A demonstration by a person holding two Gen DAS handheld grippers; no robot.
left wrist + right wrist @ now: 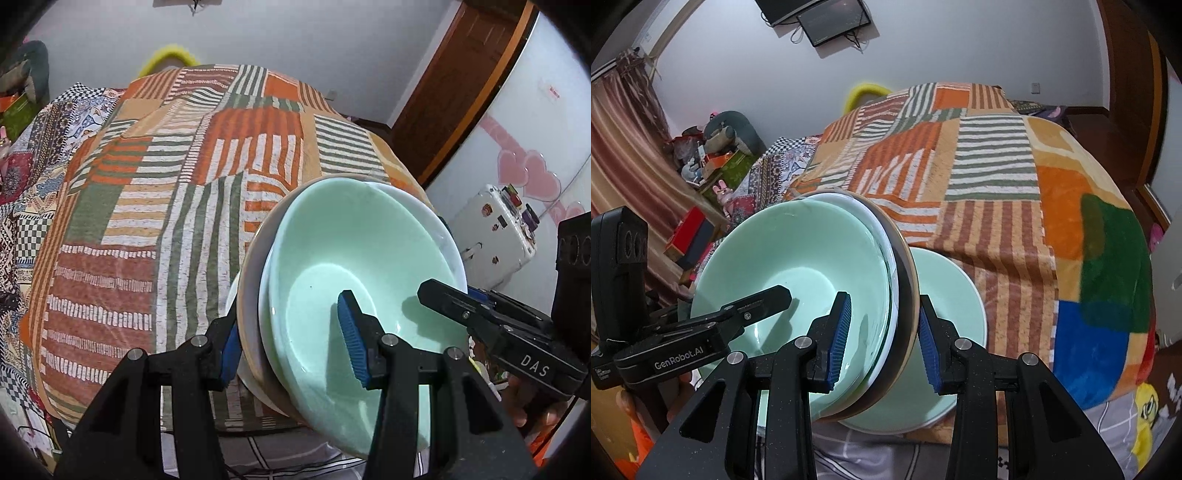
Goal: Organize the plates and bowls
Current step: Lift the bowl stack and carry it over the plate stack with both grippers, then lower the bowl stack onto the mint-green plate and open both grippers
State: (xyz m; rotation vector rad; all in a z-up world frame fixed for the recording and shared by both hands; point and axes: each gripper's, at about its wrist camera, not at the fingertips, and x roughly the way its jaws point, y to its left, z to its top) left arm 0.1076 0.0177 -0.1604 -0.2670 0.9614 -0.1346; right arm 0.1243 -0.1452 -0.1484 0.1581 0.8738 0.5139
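Observation:
A stack of nested bowls, mint green (354, 254) (798, 254) inside a white and a tan-rimmed one, is held up tilted above a bed. My left gripper (291, 343) straddles the stack's rim, one blue pad inside the green bowl, the other against the outer wall. My right gripper (884, 339) straddles the opposite rim the same way; it also shows in the left wrist view (439, 291). A green plate (945, 295) lies under the stack on the blanket.
A striped orange, green and tan patchwork blanket (207, 177) (990, 177) covers the bed. A patterned quilt (33, 177) lies to its left. A wooden door (454, 85) and a white appliance (495, 236) stand on the right.

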